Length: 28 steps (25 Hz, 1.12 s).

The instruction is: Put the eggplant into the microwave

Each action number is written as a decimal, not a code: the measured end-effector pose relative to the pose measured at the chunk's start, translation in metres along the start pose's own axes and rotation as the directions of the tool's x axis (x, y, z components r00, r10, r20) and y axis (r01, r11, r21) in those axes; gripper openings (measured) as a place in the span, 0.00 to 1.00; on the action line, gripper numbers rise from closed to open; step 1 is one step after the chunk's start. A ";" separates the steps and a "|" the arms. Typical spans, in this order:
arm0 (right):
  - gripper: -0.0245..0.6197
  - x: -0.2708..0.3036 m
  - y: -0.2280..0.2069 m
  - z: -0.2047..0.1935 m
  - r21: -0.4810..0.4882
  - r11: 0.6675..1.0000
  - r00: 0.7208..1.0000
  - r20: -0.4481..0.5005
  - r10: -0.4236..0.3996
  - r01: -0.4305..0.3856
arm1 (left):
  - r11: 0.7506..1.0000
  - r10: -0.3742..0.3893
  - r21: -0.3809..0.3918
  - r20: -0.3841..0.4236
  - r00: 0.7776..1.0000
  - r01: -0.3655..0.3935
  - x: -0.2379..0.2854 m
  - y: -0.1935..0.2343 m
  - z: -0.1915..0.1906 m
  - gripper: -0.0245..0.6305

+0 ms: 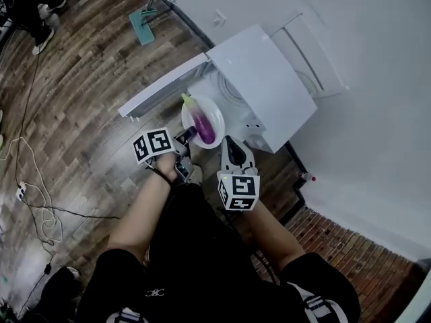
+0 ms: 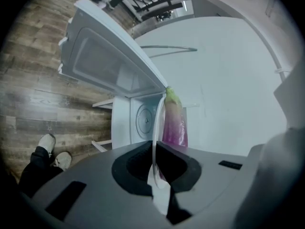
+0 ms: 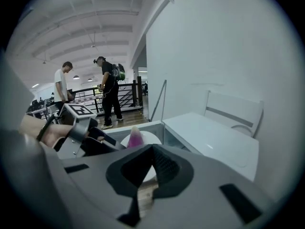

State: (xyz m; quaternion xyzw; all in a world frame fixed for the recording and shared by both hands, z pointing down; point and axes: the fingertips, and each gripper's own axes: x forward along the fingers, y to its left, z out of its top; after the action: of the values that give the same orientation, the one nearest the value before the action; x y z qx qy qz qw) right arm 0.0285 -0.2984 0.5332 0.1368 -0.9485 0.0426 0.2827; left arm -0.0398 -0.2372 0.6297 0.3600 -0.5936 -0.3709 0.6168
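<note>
The left gripper (image 1: 187, 135) is clamped on the near rim of a white plate (image 1: 216, 116). In the left gripper view its jaws pinch the plate (image 2: 157, 123) edge-on, the gripper (image 2: 154, 151) holding it out in the air. The eggplant (image 1: 203, 126) lies on the plate, purple, with its green stem end pointing away from the person. In the left gripper view the eggplant (image 2: 175, 125) sits just right of the rim.

The right gripper (image 1: 233, 144) hangs just beside the plate, apart from it. In its own view the jaws are drawn together with nothing between them (image 3: 151, 150). The plate (image 3: 147, 138) and the eggplant's tip (image 3: 135, 138) show beyond them.

The plate is in front of the microwave (image 1: 266, 86), not yet inside. The door (image 1: 161, 89) stands swung open to the left. Past the plate, the left gripper view shows the open cavity and its turntable (image 2: 143, 120).

The microwave stands against a white wall (image 1: 377, 113), over a wood floor (image 1: 81, 79). Two people (image 3: 109, 87) stand far back by a railing.
</note>
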 end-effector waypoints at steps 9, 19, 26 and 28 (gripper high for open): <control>0.05 0.060 -0.026 -0.058 0.016 0.998 0.998 -0.007 -0.060 0.060 | 0.999 -0.038 0.023 -0.004 0.999 0.038 0.087 0.063 0.030 0.06; 0.05 0.039 -0.060 -0.128 0.148 0.973 0.982 -0.095 -0.164 0.177 | 0.994 -0.087 0.068 -0.040 0.995 0.089 0.193 0.079 0.029 0.06; 0.05 0.023 -0.082 -0.143 0.191 0.955 0.971 -0.113 -0.209 0.228 | 0.990 -0.102 0.096 -0.039 0.994 0.105 0.254 0.070 0.038 0.06; 0.05 0.018 -0.089 -0.149 0.196 0.951 0.967 -0.129 -0.217 0.240 | 0.987 -0.112 0.114 -0.035 0.993 0.115 0.269 0.065 0.041 0.06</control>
State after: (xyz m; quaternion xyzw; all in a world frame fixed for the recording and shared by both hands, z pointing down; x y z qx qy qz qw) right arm 0.1174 -0.3641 0.6674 0.2724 -0.9000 0.1166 0.3196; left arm -0.0734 -0.4445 0.8138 0.4337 -0.5838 -0.3651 0.5812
